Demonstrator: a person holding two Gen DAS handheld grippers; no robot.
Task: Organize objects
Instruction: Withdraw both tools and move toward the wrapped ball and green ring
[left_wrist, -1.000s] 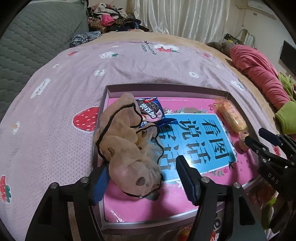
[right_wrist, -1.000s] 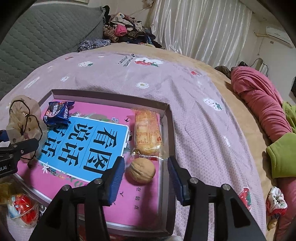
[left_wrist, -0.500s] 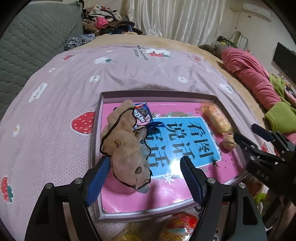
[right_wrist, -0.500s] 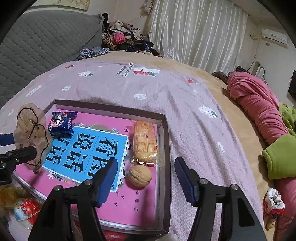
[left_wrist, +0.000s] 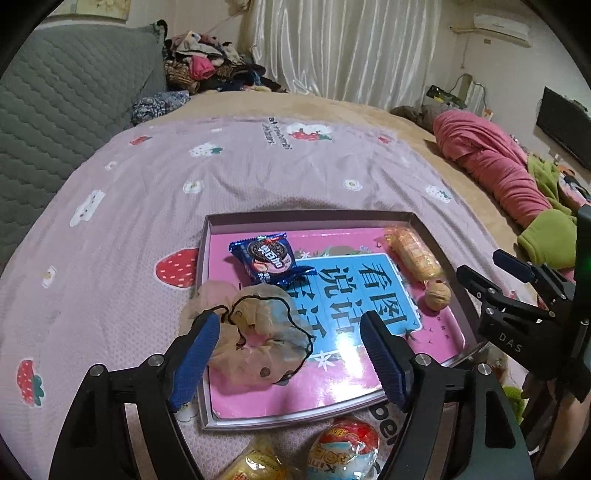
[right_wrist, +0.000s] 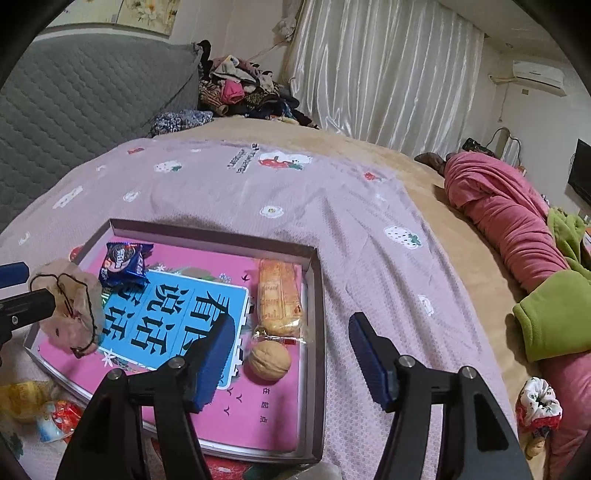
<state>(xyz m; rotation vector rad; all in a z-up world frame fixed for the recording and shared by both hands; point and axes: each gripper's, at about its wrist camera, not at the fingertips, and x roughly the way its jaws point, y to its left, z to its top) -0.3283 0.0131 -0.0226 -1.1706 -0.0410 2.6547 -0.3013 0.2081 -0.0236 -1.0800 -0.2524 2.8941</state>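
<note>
A shallow box lid (left_wrist: 314, 218) with a pink and blue printed floor lies on the bed. In it are a beige scrunchie (left_wrist: 255, 332) at the left edge, a blue Oreo packet (left_wrist: 267, 258), a wrapped biscuit (left_wrist: 412, 253) and a walnut (left_wrist: 437, 294). My left gripper (left_wrist: 288, 362) is open, its fingers either side of the scrunchie and above it. My right gripper (right_wrist: 291, 363) is open and empty above the walnut (right_wrist: 269, 360) and the lid's right wall (right_wrist: 317, 314). The scrunchie (right_wrist: 72, 306) hangs over the lid's left edge in the right wrist view.
Wrapped snacks (left_wrist: 343, 450) lie on the lilac strawberry sheet (left_wrist: 147, 206) in front of the lid. A pink blanket (right_wrist: 506, 218) and green cloth (right_wrist: 554, 317) lie at the right, with a floral scrunchie (right_wrist: 537, 406) below them. A grey quilted headboard (left_wrist: 55, 110) stands left.
Both grippers have drawn back and up from the lid and opened wider. The scrunchie has come out of the left gripper and now lies flatter at the lid's left edge, uncovering the Oreo packet.
</note>
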